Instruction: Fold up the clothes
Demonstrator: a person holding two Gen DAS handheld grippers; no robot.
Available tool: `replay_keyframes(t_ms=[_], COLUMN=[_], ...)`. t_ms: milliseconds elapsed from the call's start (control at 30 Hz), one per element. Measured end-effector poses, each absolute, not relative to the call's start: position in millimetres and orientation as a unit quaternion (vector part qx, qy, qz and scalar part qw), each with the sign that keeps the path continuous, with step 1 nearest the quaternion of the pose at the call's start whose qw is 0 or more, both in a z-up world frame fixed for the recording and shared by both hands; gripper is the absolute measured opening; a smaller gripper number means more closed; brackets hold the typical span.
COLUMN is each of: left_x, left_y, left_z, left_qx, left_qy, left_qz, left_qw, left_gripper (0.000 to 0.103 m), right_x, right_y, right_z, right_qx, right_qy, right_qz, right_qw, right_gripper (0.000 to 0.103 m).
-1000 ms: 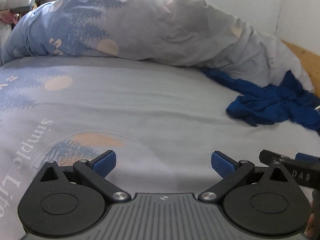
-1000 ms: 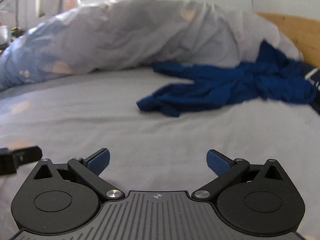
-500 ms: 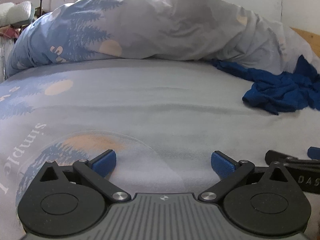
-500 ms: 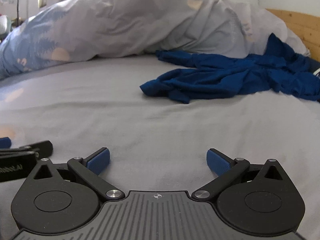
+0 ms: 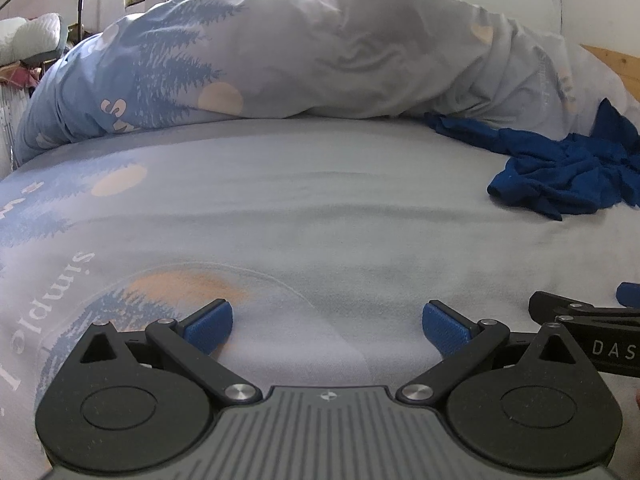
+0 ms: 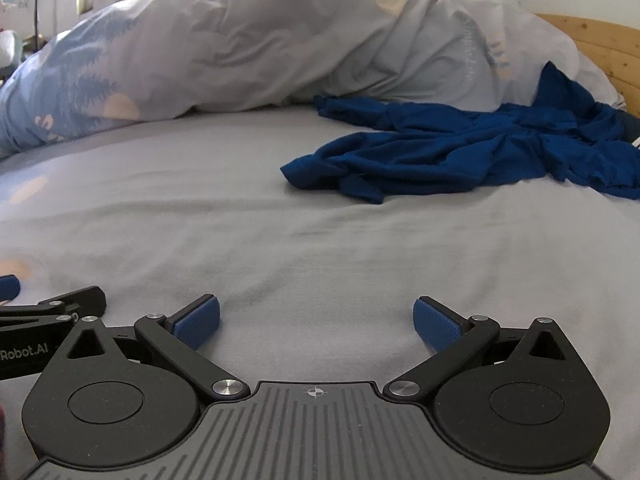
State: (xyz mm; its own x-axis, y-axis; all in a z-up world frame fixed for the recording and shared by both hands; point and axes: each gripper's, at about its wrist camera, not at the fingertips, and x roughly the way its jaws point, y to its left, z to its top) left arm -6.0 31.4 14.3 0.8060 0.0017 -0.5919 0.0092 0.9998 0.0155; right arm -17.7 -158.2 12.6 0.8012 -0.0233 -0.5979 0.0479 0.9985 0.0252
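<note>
A crumpled dark blue garment [image 6: 460, 152] lies on the grey bed sheet [image 6: 280, 240], ahead and to the right in the right wrist view. The left wrist view has the same garment [image 5: 568, 176] at the far right edge. My left gripper [image 5: 327, 326] is open, low over the sheet, with nothing between its blue pads. My right gripper [image 6: 316, 322] is also open and empty, well short of the garment. Each gripper's black finger shows at the other view's side edge.
A bunched duvet [image 5: 304, 48] with blue tree prints lies across the far side of the bed, also visible as the duvet [image 6: 248, 44] behind the garment. A wooden headboard [image 6: 600, 44] stands at the far right. The printed sheet [image 5: 120, 240] stretches flat in front.
Both grippers have drawn back and lowered slightly; the garment sits farther right in the left view and a bit farther off in the right view. Both stayed open.
</note>
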Motion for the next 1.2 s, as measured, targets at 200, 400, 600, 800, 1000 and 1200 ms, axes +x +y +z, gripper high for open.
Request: replay_keyframes(t_ms=[200,400,600,800,1000,1200], left_x=[-5,-4,-4,-5,-5,-3], left_y=[30,28,25,24,24,26], left_z=[15,14,14,14,13,13], left_qx=[0.016,0.018,0.021,0.021,0.023,0.023], left_qy=[0.313,0.313,0.313,0.313,0.312,0.312], left_qz=[0.002,0.004,0.008,0.009,0.01,0.008], left_qw=[0.95,0.95,0.949,0.95,0.95,0.95], left_gripper=[0.103,0.103,0.103,0.103,0.103,0.103], right_x=[-18,-16,-16,-18,-11,-12], right_y=[-160,-160,-160,-161,-151,-153], right_z=[14,14,14,14,12,13], right_qx=[0.021,0.021,0.02,0.019,0.02,0.02], right_qy=[0.314,0.312,0.313,0.313,0.312,0.312], right_qz=[-0.018,-0.02,-0.02,-0.02,-0.024,-0.024], right_qw=[0.949,0.949,0.949,0.949,0.949,0.949], right_gripper=[0.103,0.103,0.103,0.103,0.103,0.103])
